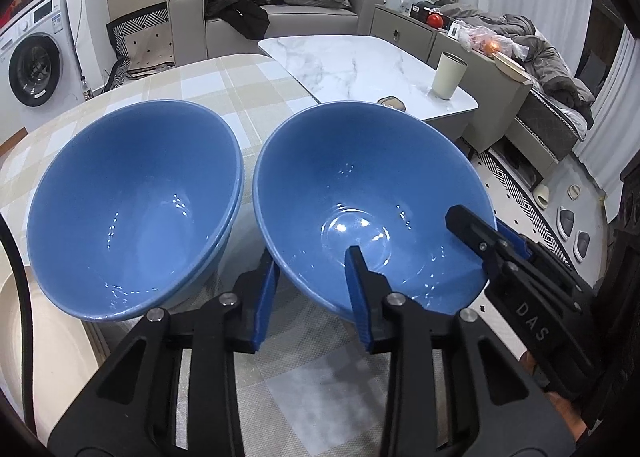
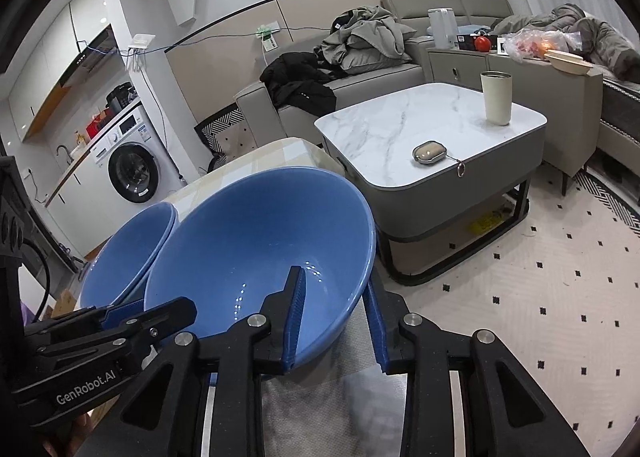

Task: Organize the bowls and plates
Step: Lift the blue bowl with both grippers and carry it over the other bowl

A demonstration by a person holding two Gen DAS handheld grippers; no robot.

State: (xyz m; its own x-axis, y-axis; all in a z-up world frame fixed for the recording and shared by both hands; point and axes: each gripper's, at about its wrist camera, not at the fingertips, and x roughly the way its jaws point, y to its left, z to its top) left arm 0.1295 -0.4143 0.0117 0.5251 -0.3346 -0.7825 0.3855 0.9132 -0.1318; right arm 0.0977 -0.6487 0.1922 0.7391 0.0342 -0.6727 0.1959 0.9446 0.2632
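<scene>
Left wrist view: left gripper (image 1: 312,269) jaws straddle near rim of right blue bowl (image 1: 360,185), closed on wall. Left blue bowl (image 1: 132,209) just beside, on checked bench (image 1: 248,85).

Right wrist view: right gripper (image 2: 336,297) jaws clamp same bowl's opposite rim.

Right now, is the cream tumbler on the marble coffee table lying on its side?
No, the cream tumbler stands upright near the far corner of the marble coffee table, apart from the small pouch.
</scene>
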